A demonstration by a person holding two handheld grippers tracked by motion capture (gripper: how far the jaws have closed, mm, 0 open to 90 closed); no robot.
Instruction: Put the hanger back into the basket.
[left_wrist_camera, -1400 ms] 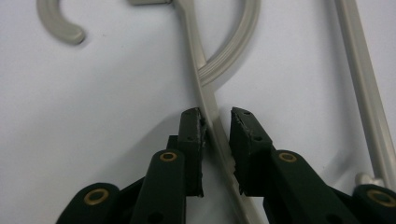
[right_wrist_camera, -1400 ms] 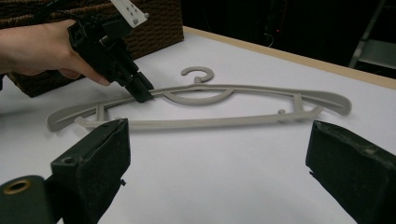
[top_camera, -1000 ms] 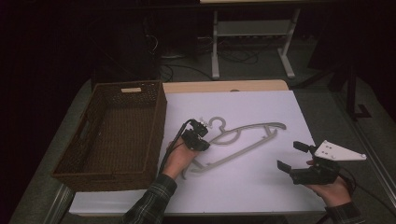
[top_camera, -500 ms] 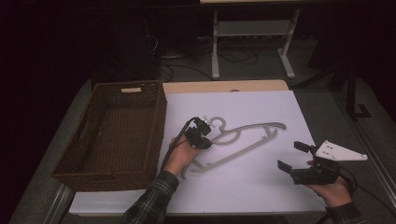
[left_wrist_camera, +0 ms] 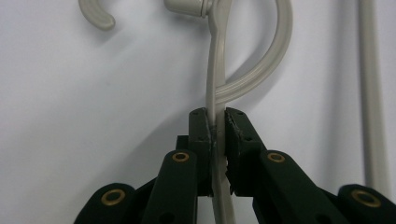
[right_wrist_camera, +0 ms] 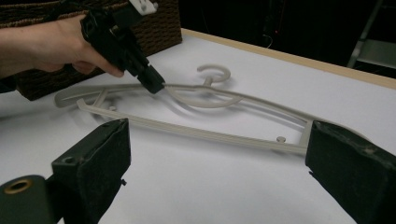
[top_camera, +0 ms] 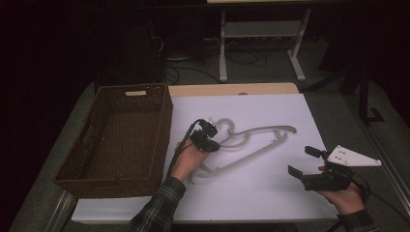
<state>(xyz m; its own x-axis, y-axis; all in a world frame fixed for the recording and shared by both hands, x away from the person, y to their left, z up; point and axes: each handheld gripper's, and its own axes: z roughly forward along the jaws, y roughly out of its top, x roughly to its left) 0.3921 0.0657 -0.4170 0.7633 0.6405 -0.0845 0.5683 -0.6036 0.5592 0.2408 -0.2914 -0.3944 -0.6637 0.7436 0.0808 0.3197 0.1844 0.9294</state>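
Observation:
A beige plastic hanger (top_camera: 256, 151) lies flat on the white table top, its hook (top_camera: 225, 123) pointing toward the far edge. My left gripper (top_camera: 212, 145) is shut on the hanger's thin upper arm just below the neck. In the left gripper view the pads (left_wrist_camera: 233, 126) squeeze that strip (left_wrist_camera: 215, 70) from both sides. The right gripper view shows the left gripper (right_wrist_camera: 156, 86) tilted down onto the hanger (right_wrist_camera: 210, 133). My right gripper (top_camera: 305, 162) rests open near the table's right front, apart from the hanger, with nothing between its jaws (right_wrist_camera: 219, 140).
A brown wicker basket (top_camera: 162, 121) stands at the table's left, close behind the left hand, and shows in the right gripper view as a woven wall (right_wrist_camera: 159, 28). A metal stand (top_camera: 261, 34) is on the floor beyond the table.
The left hand has edged slightly toward the hanger's neck. The right hand and the hanger have kept their places.

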